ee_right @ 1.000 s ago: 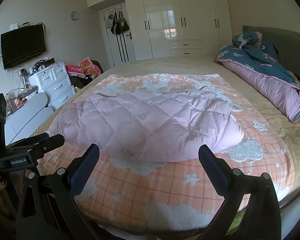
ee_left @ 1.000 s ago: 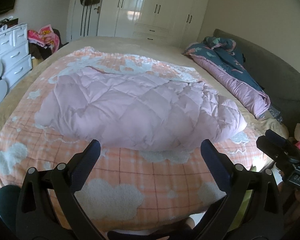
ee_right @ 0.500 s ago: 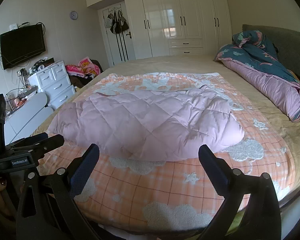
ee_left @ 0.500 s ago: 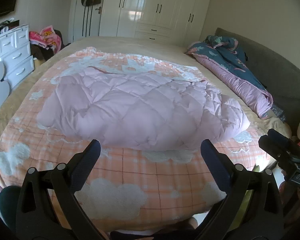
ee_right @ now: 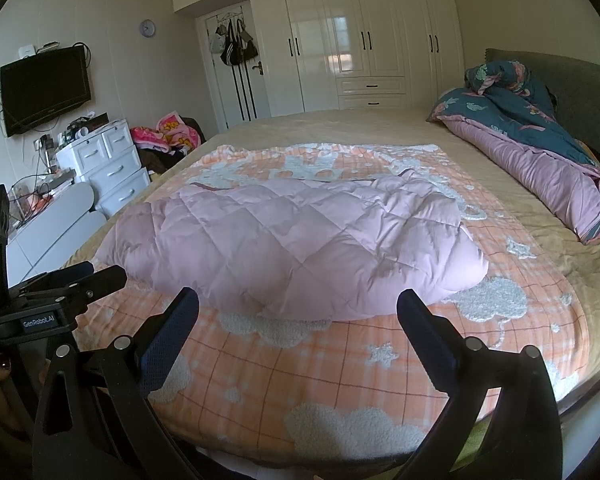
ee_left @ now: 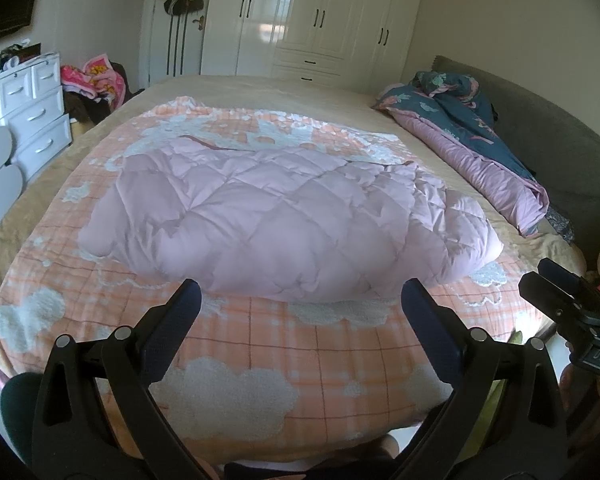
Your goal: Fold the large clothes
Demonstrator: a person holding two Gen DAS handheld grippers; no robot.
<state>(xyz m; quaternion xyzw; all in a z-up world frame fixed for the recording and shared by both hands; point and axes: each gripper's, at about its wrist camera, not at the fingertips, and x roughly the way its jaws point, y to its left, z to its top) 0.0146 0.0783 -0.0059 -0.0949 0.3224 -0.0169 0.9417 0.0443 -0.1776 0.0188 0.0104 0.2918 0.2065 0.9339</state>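
A large pink quilted down coat (ee_left: 284, 216) lies folded and puffy across an orange checked blanket (ee_left: 300, 352) with white clouds on the bed; it also shows in the right wrist view (ee_right: 300, 244). My left gripper (ee_left: 300, 300) is open and empty, held above the blanket's near edge, short of the coat. My right gripper (ee_right: 298, 308) is open and empty too, just short of the coat's near edge. Each gripper shows at the side of the other's view: the right one (ee_left: 568, 304), the left one (ee_right: 60, 284).
A blue and purple duvet (ee_right: 540, 148) is heaped along the right of the bed by the grey headboard (ee_left: 560, 136). White drawers (ee_right: 108, 160) and a clothes pile (ee_right: 168, 132) stand at the left. White wardrobes (ee_right: 360, 40) fill the far wall.
Both grippers have drawn back and tilted up slightly, so the coat sits a little lower and farther in view. The coat has not moved.
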